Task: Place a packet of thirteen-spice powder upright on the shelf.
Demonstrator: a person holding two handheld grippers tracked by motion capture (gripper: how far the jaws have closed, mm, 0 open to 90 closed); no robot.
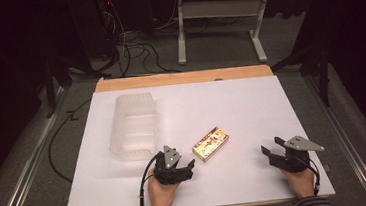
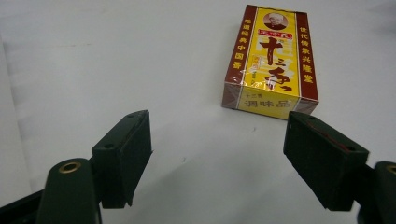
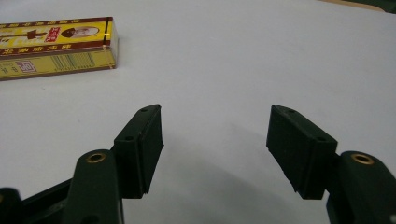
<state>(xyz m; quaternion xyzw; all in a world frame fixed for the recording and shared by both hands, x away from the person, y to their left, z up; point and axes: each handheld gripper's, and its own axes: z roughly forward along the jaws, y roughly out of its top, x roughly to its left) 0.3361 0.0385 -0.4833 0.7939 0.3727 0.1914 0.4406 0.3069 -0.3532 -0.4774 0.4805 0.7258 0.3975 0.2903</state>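
Nearest to me, along the near edge of the counter (image 1: 251, 102), I have both hands resting with a gripper in each. My left gripper (image 1: 189, 165) sits a little left of the middle of that edge, jaws spread wide with nothing between them, and it is angled toward the box (image 1: 210, 143) just beyond it. In the left gripper view the box (image 2: 271, 60) lies flat, yellow face up, its short end turned toward my jaws and a bit right of the gap, so I judge I would need to swing slightly right before closing in. My right gripper (image 1: 271, 154) waits near the near right corner, well apart from the box, also spread wide and empty; in the right gripper view the box (image 3: 56, 46) shows off to the left with its long side toward me. I read that as the right hand standing by while the left lines up.

The box itself is near the middle of the counter, turned at a slant, free of everything around it, which leaves room for jaws on either long side.

Farther on, toward the far left corner, a clear plastic bin (image 1: 134, 126) sits on the counter. It looks empty, and I take it as the likely place for the box.
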